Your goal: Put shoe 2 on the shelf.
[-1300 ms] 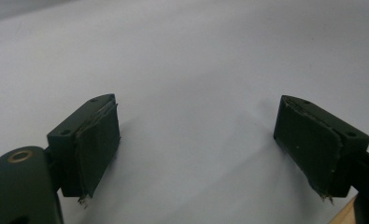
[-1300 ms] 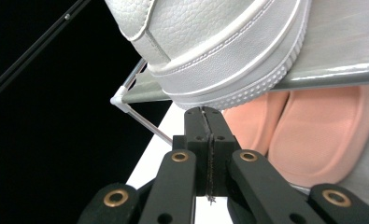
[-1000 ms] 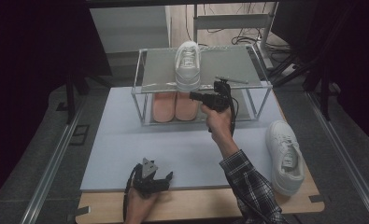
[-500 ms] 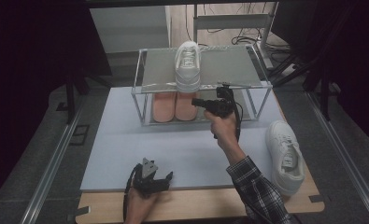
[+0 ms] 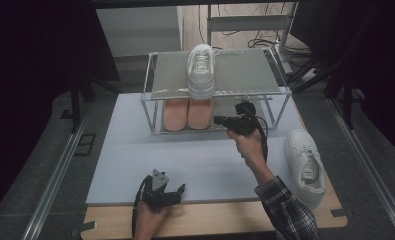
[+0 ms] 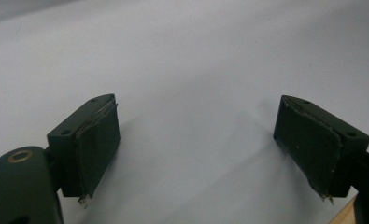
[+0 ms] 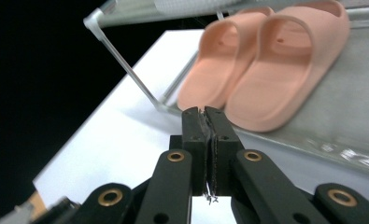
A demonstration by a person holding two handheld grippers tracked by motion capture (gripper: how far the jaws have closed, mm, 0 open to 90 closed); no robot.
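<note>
A white sneaker [image 5: 201, 70] stands on the top shelf of a two-level metal rack [image 5: 155, 107]. Below it, a pair of pink slides [image 5: 187, 113] [image 7: 266, 70] sits on the lower shelf. A second white sneaker [image 5: 305, 165] lies on the table at the right. My right gripper [image 5: 219, 119] [image 7: 205, 116] is held in front of the rack, pointing left towards the slides, jaws shut with nothing between them. My left gripper [image 5: 177, 190] [image 6: 205, 149] rests at the front edge of the white mat [image 5: 135, 160], jaws open and empty.
The mat lies on a wooden table [image 5: 215, 222], bare along the front and right. The rack's thin posts [image 7: 126, 65] stand close to my right gripper. Dark floor, metal rails and cables surround the table.
My right gripper has drifted right and slightly towards the front, away from the rack's middle. The left gripper has stayed put.
</note>
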